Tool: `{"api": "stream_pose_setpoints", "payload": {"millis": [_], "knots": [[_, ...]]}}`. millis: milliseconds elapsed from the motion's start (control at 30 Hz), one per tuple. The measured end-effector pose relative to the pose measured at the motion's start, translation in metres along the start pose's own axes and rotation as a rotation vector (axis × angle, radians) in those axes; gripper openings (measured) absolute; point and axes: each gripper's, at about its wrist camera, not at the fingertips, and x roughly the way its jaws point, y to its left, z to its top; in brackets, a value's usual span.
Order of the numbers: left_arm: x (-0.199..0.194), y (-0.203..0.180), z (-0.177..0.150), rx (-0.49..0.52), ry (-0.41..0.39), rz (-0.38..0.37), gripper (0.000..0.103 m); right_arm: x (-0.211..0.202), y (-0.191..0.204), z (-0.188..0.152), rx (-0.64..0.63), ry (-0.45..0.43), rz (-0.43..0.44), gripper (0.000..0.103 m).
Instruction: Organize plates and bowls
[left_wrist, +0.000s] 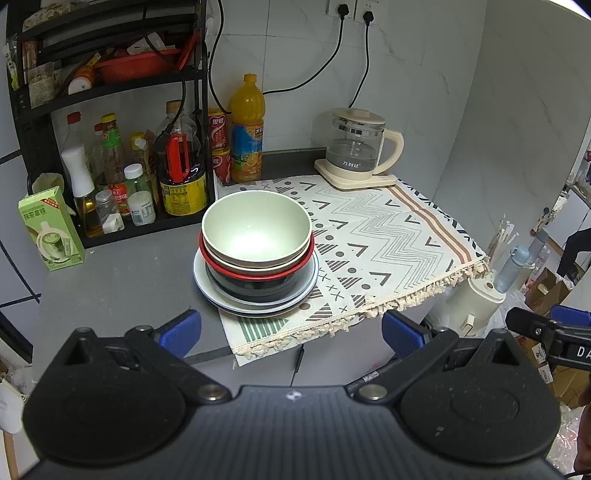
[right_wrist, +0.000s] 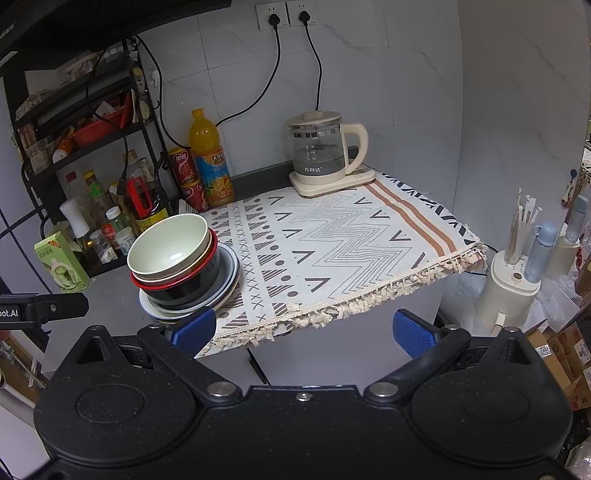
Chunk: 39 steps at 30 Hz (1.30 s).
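Observation:
One stack stands at the patterned cloth's left edge. A pale green bowl (left_wrist: 256, 230) (right_wrist: 170, 245) sits on top, nested in a cream bowl, a red-rimmed black bowl (left_wrist: 255, 284) (right_wrist: 181, 286) and grey-blue plates (left_wrist: 306, 291) (right_wrist: 229, 273). My left gripper (left_wrist: 291, 332) is open in front of the stack and holds nothing. My right gripper (right_wrist: 304, 330) is open too, in front of the cloth's fringe and right of the stack; its left pad (right_wrist: 194, 330) overlaps the plates' near rim in view.
A black rack (left_wrist: 110, 155) of bottles and jars stands left of the stack, with a green carton (left_wrist: 50, 230) in front. An orange juice bottle (left_wrist: 246, 129), red cans and a glass kettle (left_wrist: 356, 147) line the wall. Patterned cloth (right_wrist: 332, 240) covers the right counter; a cream appliance (right_wrist: 513, 291) stands beyond its edge.

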Motion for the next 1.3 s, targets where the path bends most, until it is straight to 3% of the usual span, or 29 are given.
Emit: {"api": "stream_pose_setpoints", "payload": {"millis": [1300], "knots": [[-0.0001, 0.0016, 0.0015, -0.001, 0.043, 0.018, 0.103, 0.0004, -0.0029, -0.0005, -0.026, 0.043, 0.014, 0.103]]}}
